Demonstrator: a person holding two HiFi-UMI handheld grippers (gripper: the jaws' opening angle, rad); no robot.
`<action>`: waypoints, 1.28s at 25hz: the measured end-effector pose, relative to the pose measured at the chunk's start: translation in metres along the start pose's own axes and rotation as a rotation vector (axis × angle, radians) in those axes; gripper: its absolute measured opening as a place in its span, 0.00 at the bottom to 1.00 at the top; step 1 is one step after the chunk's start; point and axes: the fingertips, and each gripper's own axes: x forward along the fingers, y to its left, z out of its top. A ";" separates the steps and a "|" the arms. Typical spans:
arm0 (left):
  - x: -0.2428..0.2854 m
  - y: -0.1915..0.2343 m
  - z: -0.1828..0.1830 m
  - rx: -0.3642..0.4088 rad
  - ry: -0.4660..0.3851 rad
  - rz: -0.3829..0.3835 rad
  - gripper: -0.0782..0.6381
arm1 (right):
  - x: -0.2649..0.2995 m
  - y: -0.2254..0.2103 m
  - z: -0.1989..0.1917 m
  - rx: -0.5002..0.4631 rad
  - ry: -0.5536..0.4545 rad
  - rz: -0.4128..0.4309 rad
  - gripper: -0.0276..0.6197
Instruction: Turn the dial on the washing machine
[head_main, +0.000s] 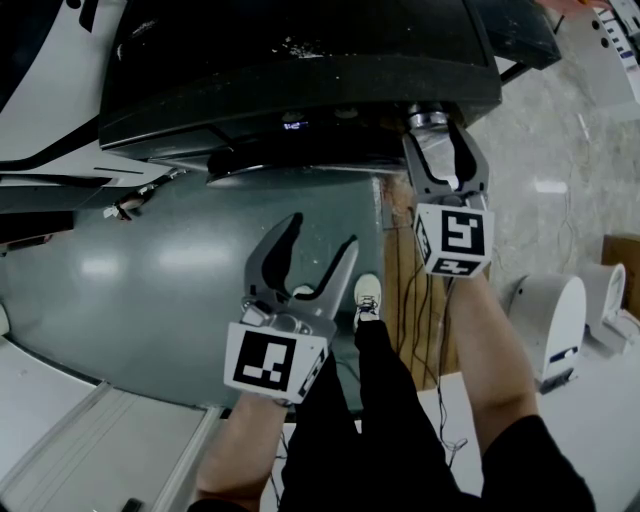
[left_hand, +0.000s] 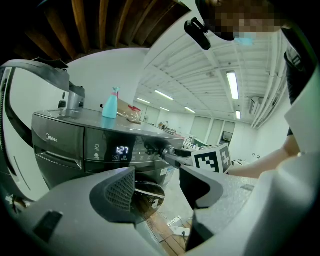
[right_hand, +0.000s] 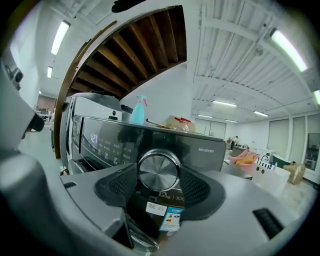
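Dial (right_hand: 159, 171) engagement looks complete to me — right gripper (right_hand: 159, 185) grasps it, left gripper (left_hand: 161, 189) hangs released and empty — rotation outstanding.

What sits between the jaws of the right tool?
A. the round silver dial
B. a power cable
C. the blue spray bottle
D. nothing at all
A: in the right gripper view the round silver dial fills the gap, with the right tool closed on its rim from both sides.
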 end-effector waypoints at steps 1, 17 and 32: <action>0.000 0.000 0.000 0.000 0.000 0.000 0.47 | 0.000 0.000 -0.001 -0.006 0.004 0.000 0.45; -0.022 -0.020 0.052 0.020 -0.063 -0.004 0.47 | -0.055 0.023 0.063 0.071 -0.058 0.133 0.04; -0.078 -0.067 0.147 0.112 -0.168 -0.022 0.33 | -0.141 0.013 0.181 0.083 -0.139 0.229 0.04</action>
